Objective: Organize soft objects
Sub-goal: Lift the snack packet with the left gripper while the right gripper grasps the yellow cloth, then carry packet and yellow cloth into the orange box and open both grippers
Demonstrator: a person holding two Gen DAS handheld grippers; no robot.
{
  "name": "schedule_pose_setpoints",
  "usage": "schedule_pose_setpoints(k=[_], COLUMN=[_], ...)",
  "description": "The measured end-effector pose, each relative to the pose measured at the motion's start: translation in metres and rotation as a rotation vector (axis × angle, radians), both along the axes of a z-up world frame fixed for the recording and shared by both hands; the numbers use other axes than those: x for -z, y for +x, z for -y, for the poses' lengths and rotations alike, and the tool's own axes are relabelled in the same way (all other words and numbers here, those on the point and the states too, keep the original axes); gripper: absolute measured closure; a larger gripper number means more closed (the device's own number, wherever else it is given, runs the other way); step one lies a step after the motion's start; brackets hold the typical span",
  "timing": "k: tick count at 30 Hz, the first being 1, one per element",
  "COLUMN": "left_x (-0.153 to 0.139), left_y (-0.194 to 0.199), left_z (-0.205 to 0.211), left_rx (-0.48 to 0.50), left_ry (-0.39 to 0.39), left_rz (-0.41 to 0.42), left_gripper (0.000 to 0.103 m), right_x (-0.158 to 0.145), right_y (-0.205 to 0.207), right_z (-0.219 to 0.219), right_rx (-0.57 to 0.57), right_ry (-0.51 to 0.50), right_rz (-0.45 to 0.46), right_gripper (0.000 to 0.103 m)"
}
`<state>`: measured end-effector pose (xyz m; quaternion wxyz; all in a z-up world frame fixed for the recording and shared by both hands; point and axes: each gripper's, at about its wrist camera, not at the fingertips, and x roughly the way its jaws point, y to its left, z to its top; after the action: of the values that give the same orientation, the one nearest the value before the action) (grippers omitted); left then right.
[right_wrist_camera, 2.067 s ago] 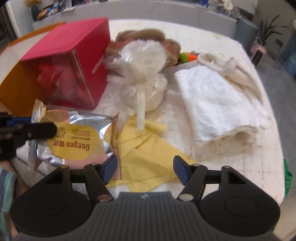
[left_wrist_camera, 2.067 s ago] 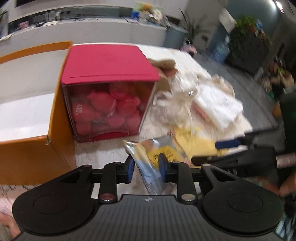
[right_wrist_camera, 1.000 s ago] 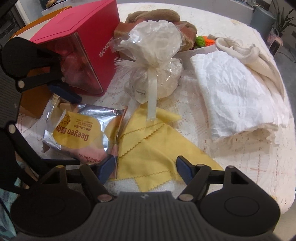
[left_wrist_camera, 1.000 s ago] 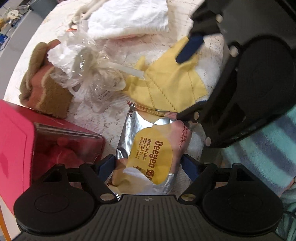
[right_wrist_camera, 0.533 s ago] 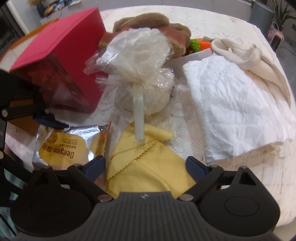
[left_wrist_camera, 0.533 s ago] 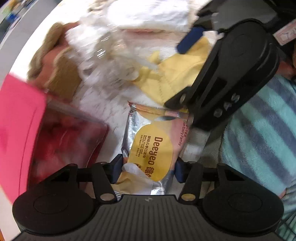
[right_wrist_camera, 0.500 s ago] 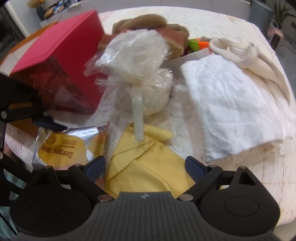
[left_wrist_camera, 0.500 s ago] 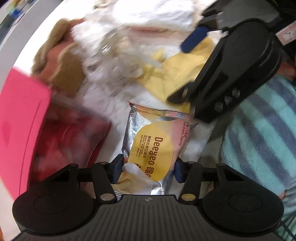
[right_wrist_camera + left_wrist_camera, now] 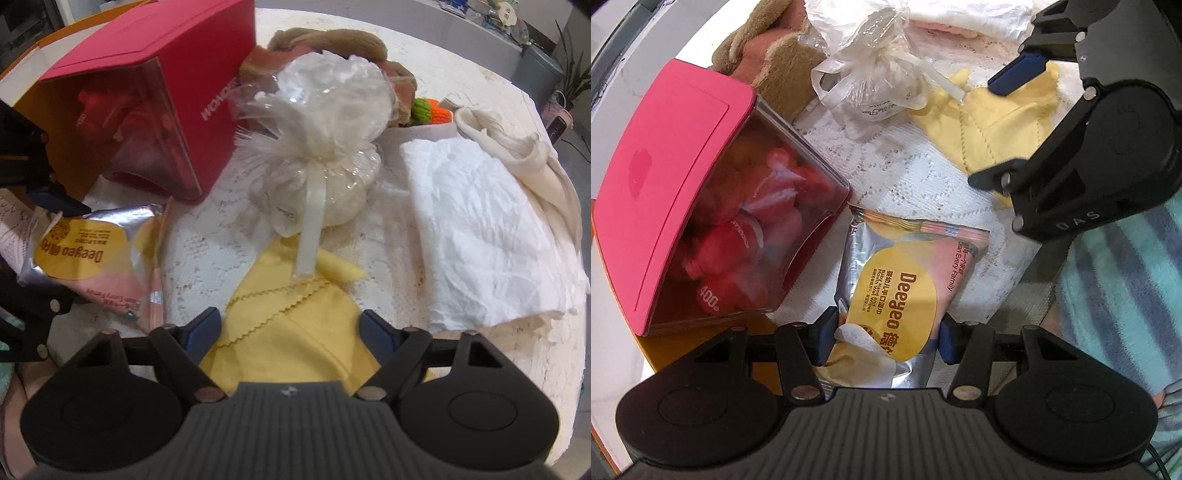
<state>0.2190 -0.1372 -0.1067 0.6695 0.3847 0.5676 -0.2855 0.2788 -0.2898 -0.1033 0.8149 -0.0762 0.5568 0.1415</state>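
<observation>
Left gripper pinches the near end of the wet-wipe pack; right gripper hangs spread over the yellow cloth.

A second ago the left fingers stood wide of the pack; now both blue pads press its sides, and it lies on the lace tablecloth just beside the pink-lidded box. The right gripper has barely shifted, with nothing between its fingers. The pack's near end is cut off behind the left gripper body, and the plush toy is mostly hidden behind the cellophane bundle.
</observation>
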Motion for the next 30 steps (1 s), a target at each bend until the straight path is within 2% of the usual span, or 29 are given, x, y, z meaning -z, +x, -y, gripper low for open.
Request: schedule_pose_setpoints(k=[2, 4, 5, 7, 13, 21, 26, 30], left_x=[-0.003, -0.002, -0.003, -0.004, -0.027, -0.062, -0.091, -0.118], left_y=[-0.004, -0.006, -0.006, -0.006, -0.008, -0.027, -0.04, -0.043], left_z=[0.005, 0.004, 0.003, -0.002, -0.018, -0.037, -0.054, -0.083], left_rx=[-0.007, -0.015, -0.019, -0.026, -0.063, -0.098, -0.124, -0.181], left_ry=[-0.003, -0.008, -0.013, -0.025, -0.081, -0.152, -0.188, -0.228], left_rz=[-0.001, 0.0, 0.0, 0.0, -0.001, 0.025, 0.049, 0.082], left_gripper=[0.042, 0.042, 0.043, 0.043, 0.043, 0.043, 0.044, 0.044], right_x=[-0.003, -0.006, -0.009, -0.011, -0.011, -0.043, -0.076, -0.113], right_y=[-0.003, -0.007, -0.016, -0.016, -0.011, -0.023, -0.04, -0.056], right_z=[-0.001, 0.0, -0.004, -0.005, -0.01, -0.007, -0.02, -0.043], right_rx=[-0.01, -0.017, -0.018, -0.02, -0.024, -0.03, -0.056, -0.126], right_ry=[0.001, 0.001, -0.003, -0.01, -0.005, 0.031, 0.06, 0.071], right_rz=[0.017, 0.032, 0.038, 0.046, 0.042, 0.021, 0.039, 0.095], right_gripper=[0.043, 0.063, 0.068, 0.099, 0.103, 0.103, 0.103, 0.103])
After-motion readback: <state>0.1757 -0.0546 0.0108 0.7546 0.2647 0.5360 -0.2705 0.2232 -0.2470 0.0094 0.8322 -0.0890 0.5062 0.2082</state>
